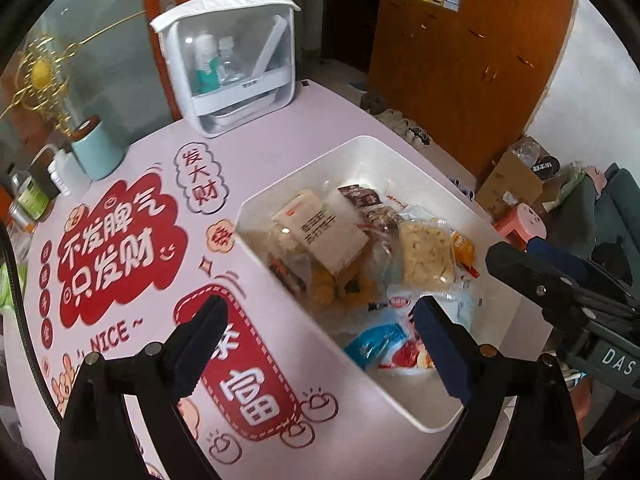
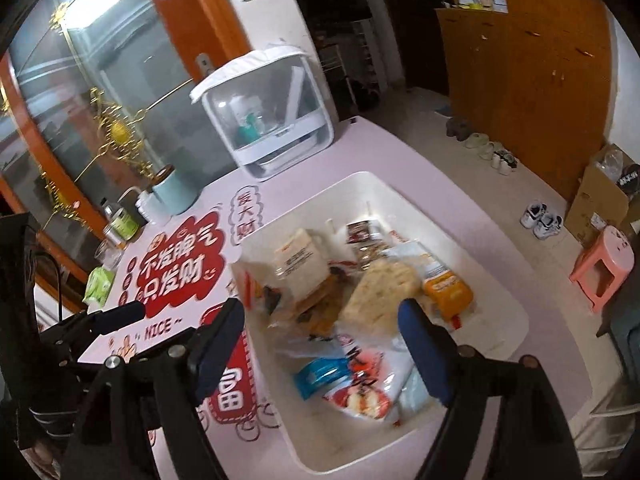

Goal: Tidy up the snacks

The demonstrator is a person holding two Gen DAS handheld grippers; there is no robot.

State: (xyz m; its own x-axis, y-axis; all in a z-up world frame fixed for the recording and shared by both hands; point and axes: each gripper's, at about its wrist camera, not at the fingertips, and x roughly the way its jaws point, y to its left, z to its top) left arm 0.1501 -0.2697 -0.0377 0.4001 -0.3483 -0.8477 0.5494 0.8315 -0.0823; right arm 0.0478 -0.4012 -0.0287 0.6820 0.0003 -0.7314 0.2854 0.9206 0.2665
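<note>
White plastic bin (image 1: 362,148) sits on the pink printed tablecloth (image 1: 132,364), toward the table's right edge. Snack packets are piled loose inside: a beige wrapped block (image 1: 320,232) at far left of the heap, a pale crumbly bar in clear wrap (image 1: 426,258) to its right, an orange packet (image 2: 448,288) further right, a blue packet (image 1: 374,344) and a red-and-white packet (image 2: 360,396) nearest.

Left gripper (image 1: 320,328) hangs over the bin's near left wall, fingers spread wide, nothing between them. Right gripper (image 2: 320,332) hangs over the near end of the bin, also spread and empty; it shows at the right edge of the left wrist view.

No snacks visible on the cloth outside the bin. Judgement: collecting appears finished, or nearly. Packets lie jumbled and overlapping, so any neatening inside the bin remains, if wanted.

Far side of table: white lidded organizer (image 1: 236,64), teal cup (image 1: 98,152), small jars.
</note>
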